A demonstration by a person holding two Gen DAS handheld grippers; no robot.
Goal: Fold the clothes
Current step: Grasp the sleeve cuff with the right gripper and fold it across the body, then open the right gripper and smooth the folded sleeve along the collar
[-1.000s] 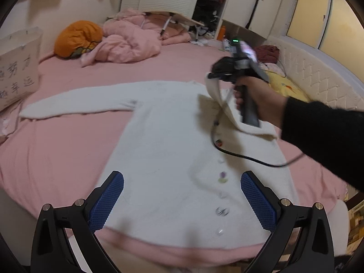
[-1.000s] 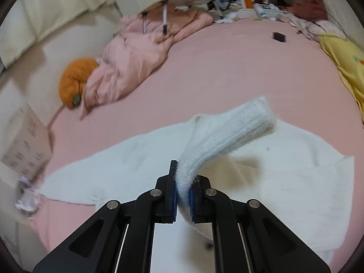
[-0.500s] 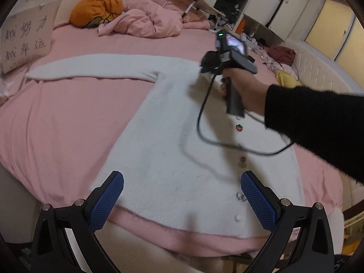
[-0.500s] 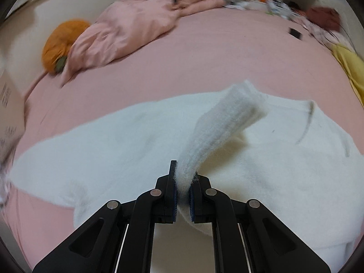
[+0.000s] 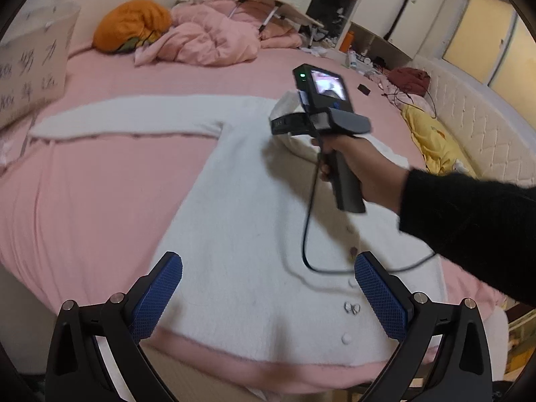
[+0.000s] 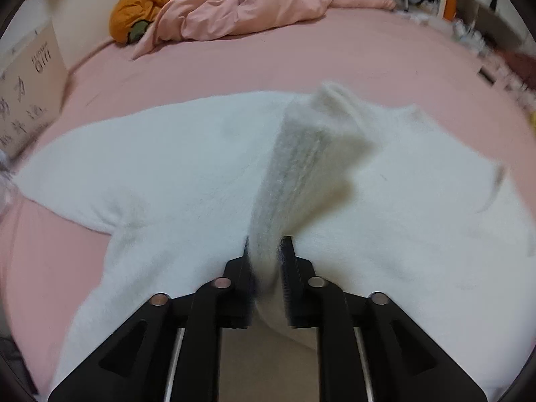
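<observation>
A fluffy white knitted cardigan with small buttons (image 5: 254, 234) lies spread flat on a round bed with a pink sheet (image 5: 83, 201), its front placket running down toward the near edge of the bed. One long sleeve (image 5: 124, 120) lies stretched out straight on the sheet, far ahead of the left gripper (image 5: 268, 296) and to its left side. The jaws of the left gripper stand wide, with nothing between them; the hem part of the cardigan is just below and ahead of them.

The right gripper (image 6: 266, 268) is in a hand (image 5: 355, 164) with a black sleeve. Its jaws are opening, and the other white sleeve (image 6: 311, 167) is between them; the cloth rises ahead of the jaws and bends over the body of the cardigan. The pads look a little apart from the cloth, but the picture is blurred there.

Far beyond both jaws lie a crumpled pink quilt (image 6: 248, 3) and an orange pumpkin-shaped cushion (image 6: 144, 3).
</observation>
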